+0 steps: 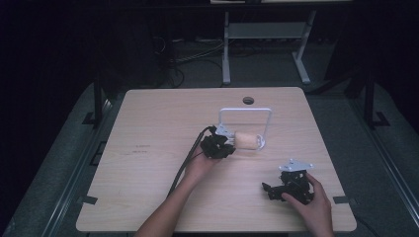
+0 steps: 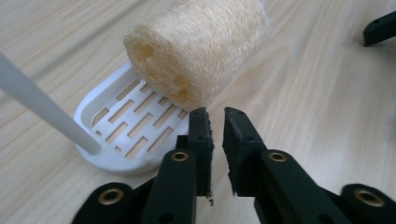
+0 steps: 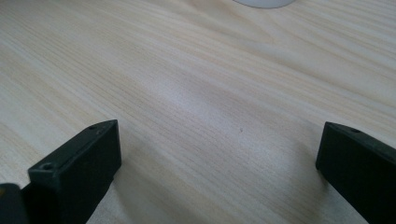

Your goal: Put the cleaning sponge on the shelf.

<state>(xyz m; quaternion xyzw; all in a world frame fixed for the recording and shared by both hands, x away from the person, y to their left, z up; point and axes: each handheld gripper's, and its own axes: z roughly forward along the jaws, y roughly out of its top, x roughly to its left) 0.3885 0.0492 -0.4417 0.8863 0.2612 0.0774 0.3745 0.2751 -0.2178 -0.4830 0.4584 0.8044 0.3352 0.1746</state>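
A pale loofah roll (image 2: pixel 201 51) lies on its side across a white slotted dish (image 2: pixel 116 121), under a white wire hoop (image 1: pixel 245 110) near the table's middle. Just short of the loofah's (image 1: pixel 245 140) near end is my left gripper (image 2: pixel 217 114), its jaws a narrow gap apart with nothing between them and no pad on the sponge. In the high view the left gripper (image 1: pixel 228 144) sits to the left of the roll. Near the front right, my right gripper (image 3: pixel 219 154) stands wide open low over bare wood, and a hand holds this right gripper (image 1: pixel 282 183).
The wooden table (image 1: pixel 148 123) has a round cable hole (image 1: pixel 248 100) at its far edge. The dish's rim (image 3: pixel 264 3) shows at the top of the right gripper view. A white hoop rod (image 2: pixel 42 107) crosses in front of the dish. Dark floor and a desk frame lie beyond.
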